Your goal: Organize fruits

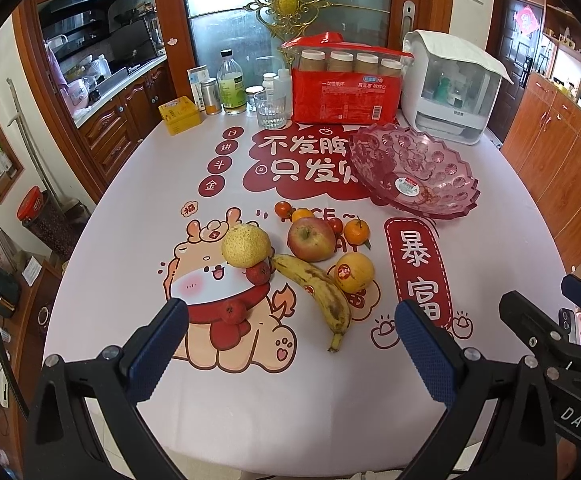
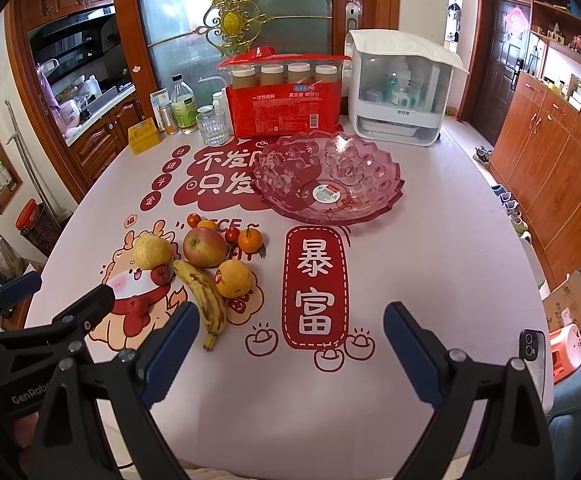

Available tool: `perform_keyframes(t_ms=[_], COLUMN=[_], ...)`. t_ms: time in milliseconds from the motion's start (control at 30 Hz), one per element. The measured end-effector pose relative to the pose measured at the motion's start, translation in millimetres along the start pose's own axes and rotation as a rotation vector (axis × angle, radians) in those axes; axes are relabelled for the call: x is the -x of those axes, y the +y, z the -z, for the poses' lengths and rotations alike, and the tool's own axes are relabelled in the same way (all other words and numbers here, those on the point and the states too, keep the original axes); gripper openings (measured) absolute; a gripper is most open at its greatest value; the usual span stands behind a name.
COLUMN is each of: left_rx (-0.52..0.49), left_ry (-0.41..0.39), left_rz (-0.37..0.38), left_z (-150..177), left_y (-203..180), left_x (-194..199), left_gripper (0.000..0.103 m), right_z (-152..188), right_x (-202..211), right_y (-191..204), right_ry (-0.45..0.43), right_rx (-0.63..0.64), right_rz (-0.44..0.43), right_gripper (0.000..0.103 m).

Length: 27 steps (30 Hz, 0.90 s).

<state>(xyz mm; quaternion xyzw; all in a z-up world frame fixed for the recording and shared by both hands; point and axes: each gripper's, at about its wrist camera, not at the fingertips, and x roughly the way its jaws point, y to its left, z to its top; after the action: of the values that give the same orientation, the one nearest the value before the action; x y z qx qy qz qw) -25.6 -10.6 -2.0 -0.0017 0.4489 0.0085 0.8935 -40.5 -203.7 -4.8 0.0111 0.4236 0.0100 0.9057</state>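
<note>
1. Left wrist view: left tongs (image 1: pixel 290 344) spread wide, empty, above tabletop (image 1: pixel 510 264); right tongs (image 2: pixel 290 344) likewise.
2. Loose fruit left of empty pink cut-glass bowl (image 1: pixel 412 170), well apart.
3. Speckled yellow banana (image 1: pixel 316 294): soft, bruisable; best gripped mid-length.
4. Red-green apple (image 1: pixel 311 238): firm, probably slippery.
5. Count: one banana, one apple, one bowl.

Tablecloth (image 2: pixel 410 280): "暴富", "日进斗金". Red pack (image 2: pixel 286 110): "一次性纸杯". Left gripper (image 2: pixel 102 304) body: "GenRobo".
</note>
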Motion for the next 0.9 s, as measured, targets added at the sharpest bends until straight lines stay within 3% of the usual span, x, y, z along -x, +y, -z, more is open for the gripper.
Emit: perform_keyframes(t_ms=[500, 900], left_rx=[0.007, 0.046], left_ry=[0.005, 0.023], left_rz=[-0.014, -0.039], left_z=[0, -7], left_y=[10, 6], left_x=[-2, -2], left_gripper=[0.102, 0.102], right_z=[-2, -10], right_x=[-7, -11], right_y=[3, -1], right_ry=[0.006, 0.009], right_rx=[0.010, 0.047], right_rz=[-0.010, -0.080], right_gripper=[0.094, 0.091])
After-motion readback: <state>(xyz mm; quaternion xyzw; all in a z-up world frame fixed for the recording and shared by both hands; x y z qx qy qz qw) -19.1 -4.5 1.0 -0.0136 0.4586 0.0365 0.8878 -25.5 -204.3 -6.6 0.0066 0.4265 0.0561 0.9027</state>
